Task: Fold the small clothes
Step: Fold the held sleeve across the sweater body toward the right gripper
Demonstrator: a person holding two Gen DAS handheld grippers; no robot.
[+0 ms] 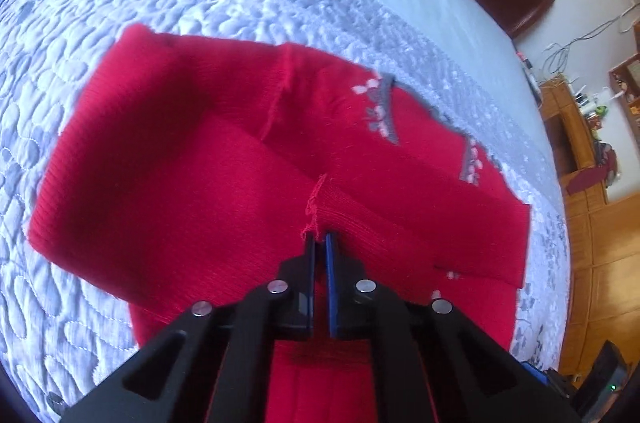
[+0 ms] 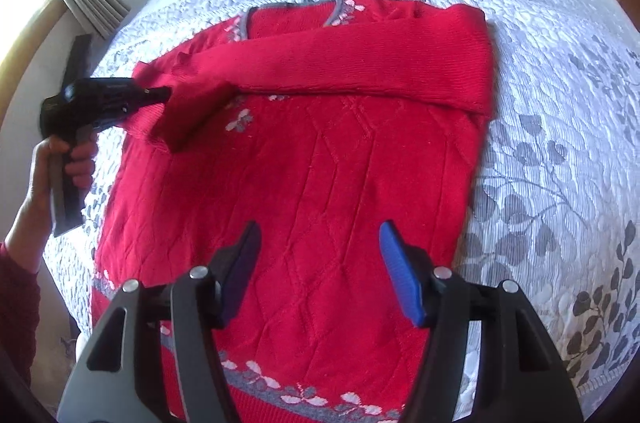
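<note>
On the quilted bedspread (image 2: 540,127) a red knit sweater (image 2: 320,191) lies flat, hem toward the right gripper (image 2: 320,271), whose jaws stand apart above the lower body panel. Left gripper (image 1: 320,243) is clamped on the sleeve cuff (image 1: 320,211). Sleeve's long axis runs crosswise over the chest, cuff end at the left side; left hand nearer, so laying it down falls there

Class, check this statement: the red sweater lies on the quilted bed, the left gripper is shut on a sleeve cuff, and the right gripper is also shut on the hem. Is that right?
Not quite. The right gripper is open, hovering above the red sweater, as the right wrist view shows. The rest stands: the left gripper is shut on the sleeve cuff, on the quilted bed.
</note>
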